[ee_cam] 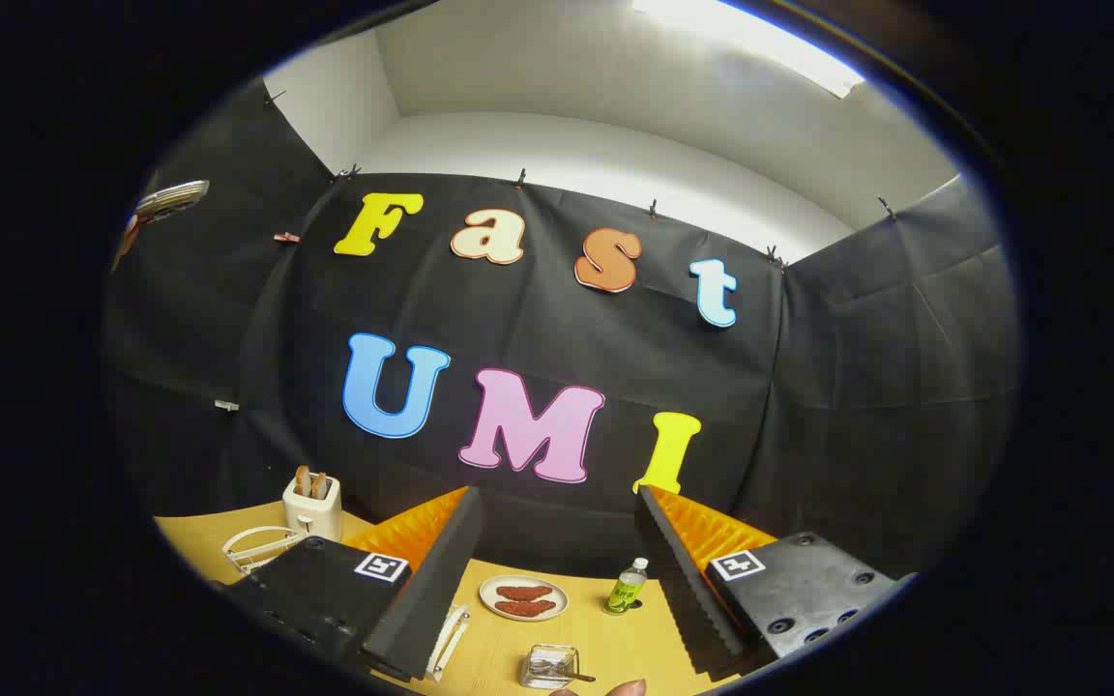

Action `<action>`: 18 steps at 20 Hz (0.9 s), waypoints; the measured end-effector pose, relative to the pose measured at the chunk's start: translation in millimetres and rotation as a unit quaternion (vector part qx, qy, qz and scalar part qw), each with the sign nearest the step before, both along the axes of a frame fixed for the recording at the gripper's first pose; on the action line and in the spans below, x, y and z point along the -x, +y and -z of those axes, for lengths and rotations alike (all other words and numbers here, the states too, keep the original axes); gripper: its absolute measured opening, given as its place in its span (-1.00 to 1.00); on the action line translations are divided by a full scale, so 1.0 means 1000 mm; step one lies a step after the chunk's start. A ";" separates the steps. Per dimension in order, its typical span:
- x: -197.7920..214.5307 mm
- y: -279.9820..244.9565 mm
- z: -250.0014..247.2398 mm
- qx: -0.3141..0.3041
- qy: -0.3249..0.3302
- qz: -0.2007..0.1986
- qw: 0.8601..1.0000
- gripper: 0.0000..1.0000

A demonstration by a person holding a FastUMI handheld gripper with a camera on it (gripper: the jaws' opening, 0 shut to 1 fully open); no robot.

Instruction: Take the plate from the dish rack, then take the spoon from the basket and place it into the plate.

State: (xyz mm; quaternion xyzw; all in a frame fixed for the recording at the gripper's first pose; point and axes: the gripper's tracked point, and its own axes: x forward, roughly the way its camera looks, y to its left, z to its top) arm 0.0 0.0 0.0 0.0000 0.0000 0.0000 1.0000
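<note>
My gripper [555,495] is open, held above the yellow table [605,643], with nothing between its fingers. On the table below the gap lies a white plate [523,597] carrying two reddish-brown pieces of food. Nearer to me stands a small clear basket [549,667] with a spoon [567,671] lying in it, handle pointing right. A white wire dish rack [257,546] sits beyond the left finger, beside the toaster; I cannot tell what it holds. A white framed object [449,640] lies against the left finger's inner side, partly hidden.
A cream toaster [312,505] with two slices of toast stands at the back left. A small green-labelled bottle [627,586] stands right of the plate, close to the right finger. A person's fingertip [627,688] shows just beside the basket.
</note>
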 end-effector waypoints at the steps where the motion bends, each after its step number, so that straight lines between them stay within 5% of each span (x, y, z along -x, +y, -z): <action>1: -0.001 -0.002 -0.001 -0.004 -0.001 0.001 1.000 0.94; 18: -0.004 0.048 0.020 -0.025 0.033 -0.037 0.998 0.94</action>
